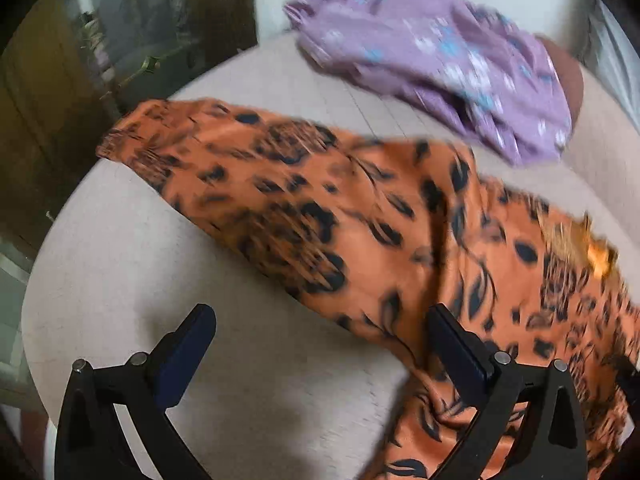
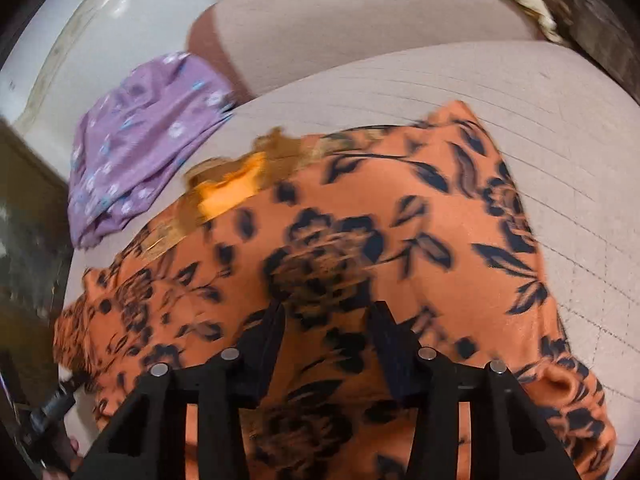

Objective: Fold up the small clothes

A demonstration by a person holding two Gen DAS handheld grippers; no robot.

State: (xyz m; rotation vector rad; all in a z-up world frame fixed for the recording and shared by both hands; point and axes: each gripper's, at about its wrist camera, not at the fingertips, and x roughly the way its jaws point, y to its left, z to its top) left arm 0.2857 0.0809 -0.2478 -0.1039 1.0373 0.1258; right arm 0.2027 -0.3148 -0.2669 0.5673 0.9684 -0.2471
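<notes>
On the beige cushion (image 1: 132,280) lies the orange garment (image 1: 360,232), black flowers and leaves printed all over it, spread in a long band that runs from the upper left of my left wrist view down to the lower right. Both views are smeared with motion blur, so fine detail is poor. My left gripper (image 1: 320,344) hangs over the garment's near edge with its jaws wide apart: one finger sits over bare cushion, the other over the orange cloth, and nothing is pinched between them. I cannot tell whether that second finger touches the fabric. From the right wrist view, my right gripper (image 2: 326,344) points down onto the middle of the same garment (image 2: 360,220); its jaws stand partly apart with printed cloth showing in the gap, and I see no fold caught between the pads. A paler, yellowish inner strip (image 2: 236,188) shows along the garment's far edge, probably a neckline or lining, too blurred to say which. Beyond the orange piece lies a purple garment (image 1: 436,64) with small white and blue flowers, bunched up near the cushion's far edge, apart from the orange one in the left view. It appears again at the upper left of the right view (image 2: 140,140). A brown cushion end (image 2: 212,52) shows just behind it.
</notes>
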